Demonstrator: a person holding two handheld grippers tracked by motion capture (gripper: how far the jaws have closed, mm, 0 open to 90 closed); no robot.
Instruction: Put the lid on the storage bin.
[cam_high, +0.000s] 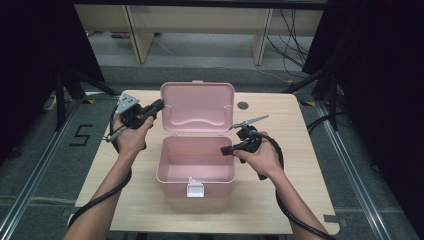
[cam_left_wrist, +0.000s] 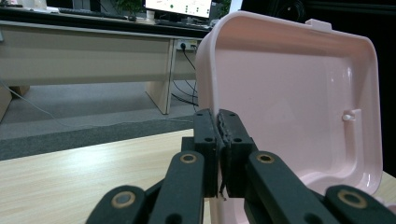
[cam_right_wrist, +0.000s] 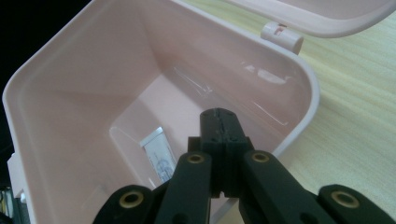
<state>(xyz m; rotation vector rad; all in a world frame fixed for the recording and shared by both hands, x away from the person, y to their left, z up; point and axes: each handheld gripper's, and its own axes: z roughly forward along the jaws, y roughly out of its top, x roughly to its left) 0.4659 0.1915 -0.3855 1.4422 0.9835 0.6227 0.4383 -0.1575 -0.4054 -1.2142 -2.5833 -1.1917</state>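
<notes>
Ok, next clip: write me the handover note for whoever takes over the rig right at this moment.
Left gripper: jaws shut, nothing between them, tips right at the near edge of the upright lid; contact cannot be told.
Right gripper: jaws shut, empty, held above the right side of the pink box.
Things: the box stands open in the middle of the table, lid standing up at the back, white latch at the front. A small white tube lies on the box floor.
Done: the lid is open.
Left: probably closing the lid and fastening the latch, or taking the tube out; the frames do not settle which.
</notes>
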